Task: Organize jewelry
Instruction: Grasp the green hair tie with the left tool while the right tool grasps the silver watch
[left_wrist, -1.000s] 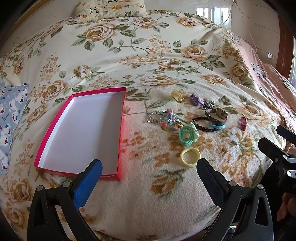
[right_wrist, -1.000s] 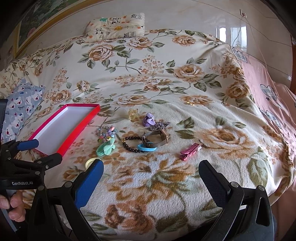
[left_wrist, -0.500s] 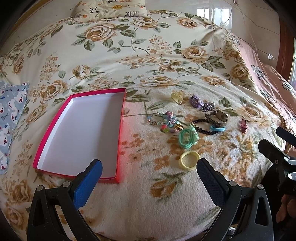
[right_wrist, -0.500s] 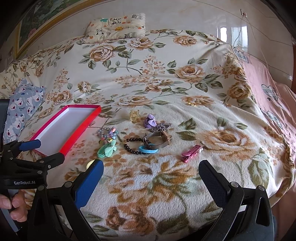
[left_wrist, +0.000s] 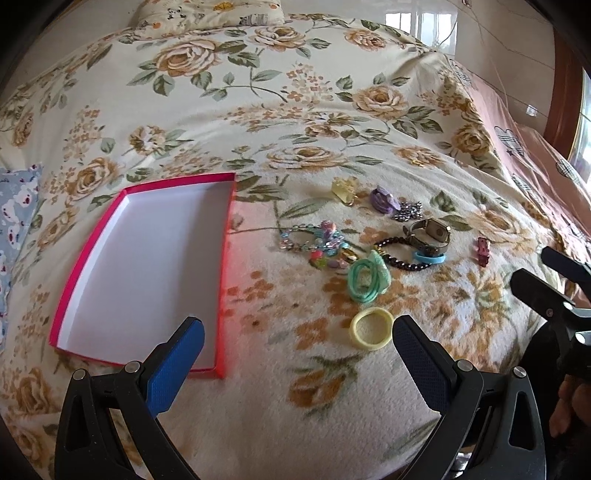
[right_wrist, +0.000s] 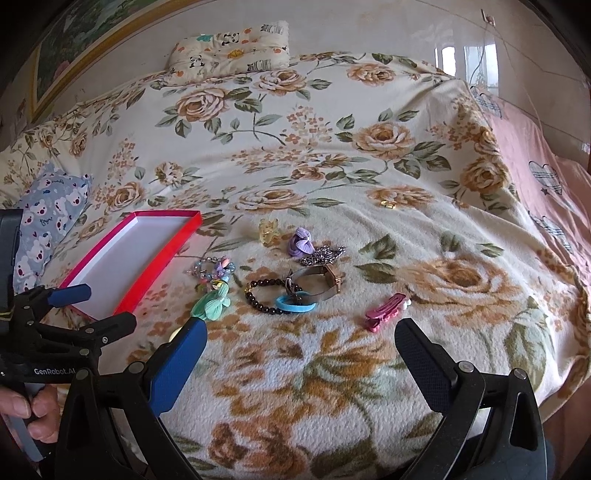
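An empty red box with a white inside (left_wrist: 147, 266) (right_wrist: 122, 258) lies on the floral bedspread. To its right lie a yellow hair tie (left_wrist: 371, 328), a green hair tie (left_wrist: 367, 278) (right_wrist: 212, 302), a beaded bracelet (left_wrist: 314, 240) (right_wrist: 212, 267), a black bead bracelet (right_wrist: 264, 295), a watch (left_wrist: 428, 234) (right_wrist: 317, 282), a blue ring (right_wrist: 295, 303), a pink clip (left_wrist: 482, 250) (right_wrist: 384, 312), a purple tie (right_wrist: 301, 242) and a yellow clip (right_wrist: 267, 230). My left gripper (left_wrist: 295, 350) (right_wrist: 92, 302) is open, above the bed near the yellow tie. My right gripper (right_wrist: 301, 350) (left_wrist: 546, 277) is open and empty, before the pink clip.
A blue patterned pillow (right_wrist: 48, 206) lies at the left bed edge, a panda pillow (right_wrist: 229, 48) at the head by the wall. A small gold item (right_wrist: 388, 204) lies apart on the spread. A pink sheet (right_wrist: 535, 166) covers the right side.
Both grippers have drawn slightly closer to the bed and jewelry; the items sit lower and nearer in view. Nothing was grasped or moved.
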